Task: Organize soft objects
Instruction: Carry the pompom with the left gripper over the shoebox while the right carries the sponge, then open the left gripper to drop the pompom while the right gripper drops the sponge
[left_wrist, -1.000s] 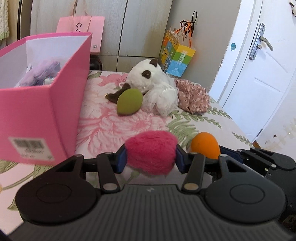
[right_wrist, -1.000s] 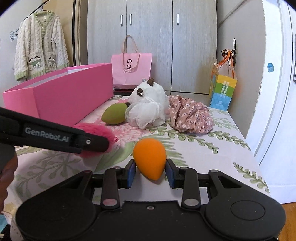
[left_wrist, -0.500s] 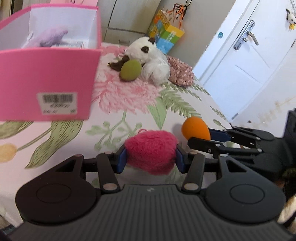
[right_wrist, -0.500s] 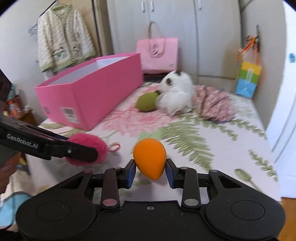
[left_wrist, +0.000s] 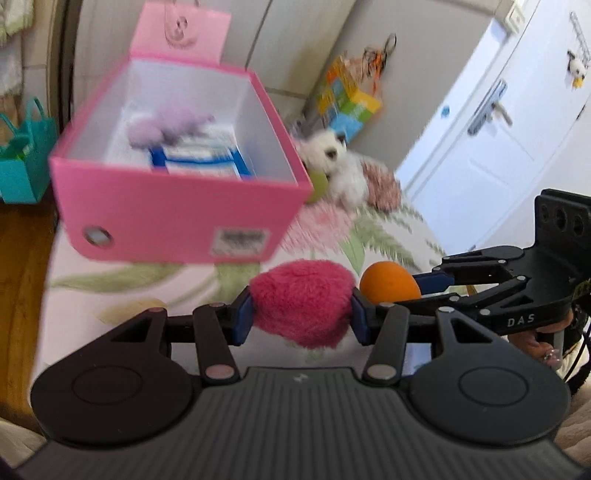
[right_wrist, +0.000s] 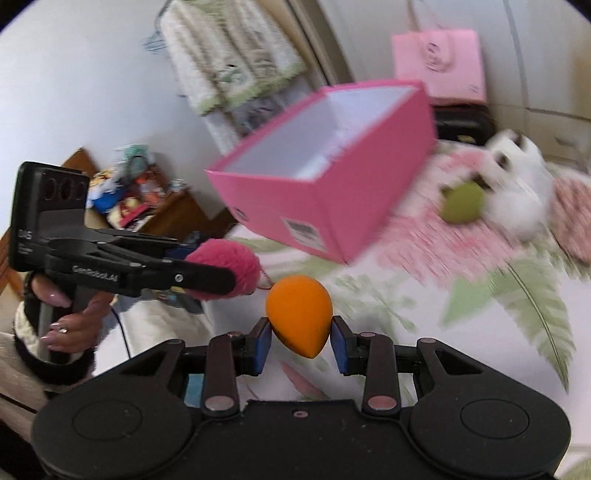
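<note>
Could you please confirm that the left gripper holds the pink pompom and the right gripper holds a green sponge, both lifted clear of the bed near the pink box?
Not quite: the right gripper holds an orange sponge, as the right wrist view shows. The green sponge still lies on the bed by the white plush toy. The rest stands: the left gripper holds the pink pompom, near the pink box.

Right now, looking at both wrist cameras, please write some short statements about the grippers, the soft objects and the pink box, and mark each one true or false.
1. The left gripper holds a pink pompom. True.
2. The right gripper is open, holding nothing. False: it is shut on an orange sponge.
3. The pink box already contains a purple plush. True.
4. The green sponge lies inside the box. False: it lies on the floral bedspread, beside the white plush toy.
</note>
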